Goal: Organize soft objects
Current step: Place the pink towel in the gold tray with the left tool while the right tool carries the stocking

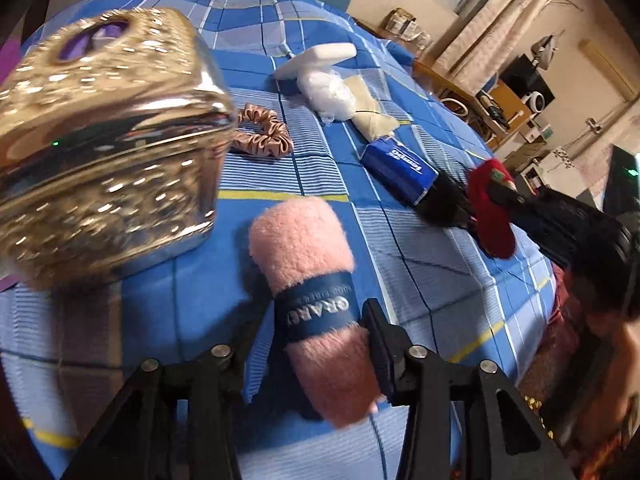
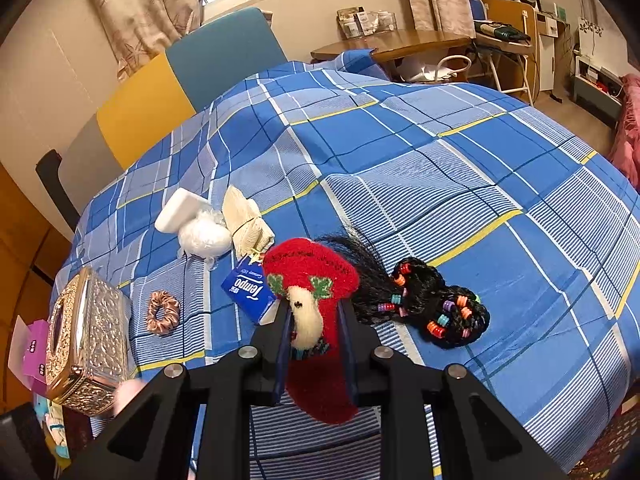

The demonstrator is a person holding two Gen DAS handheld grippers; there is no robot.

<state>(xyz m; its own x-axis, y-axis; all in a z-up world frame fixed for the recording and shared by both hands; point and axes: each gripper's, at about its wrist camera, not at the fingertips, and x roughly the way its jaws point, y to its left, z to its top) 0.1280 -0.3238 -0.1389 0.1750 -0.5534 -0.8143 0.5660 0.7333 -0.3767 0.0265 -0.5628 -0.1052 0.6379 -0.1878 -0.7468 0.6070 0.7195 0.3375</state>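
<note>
My left gripper [image 1: 320, 332] is shut on a rolled pink towel [image 1: 304, 240] with a dark blue band, held above the blue checked bedcover [image 1: 320, 168]. My right gripper [image 2: 314, 324] is shut on a red knitted sock [image 2: 316, 276] with a cream figure on it; it also shows in the left wrist view [image 1: 490, 208]. A pink satin scrunchie [image 2: 163, 313], a blue tissue pack [image 2: 250, 292], a white fluffy bundle [image 2: 204, 236], a white foam block [image 2: 178, 210] and a beige cloth roll [image 2: 244, 220] lie on the cover.
A gold embossed tissue box [image 2: 86, 340] stands at the bed's left edge, close to my left gripper [image 1: 100, 148]. A black braided hairpiece with coloured beads [image 2: 436, 304] lies right of the sock. A purple box [image 2: 34, 348] sits beyond the gold box.
</note>
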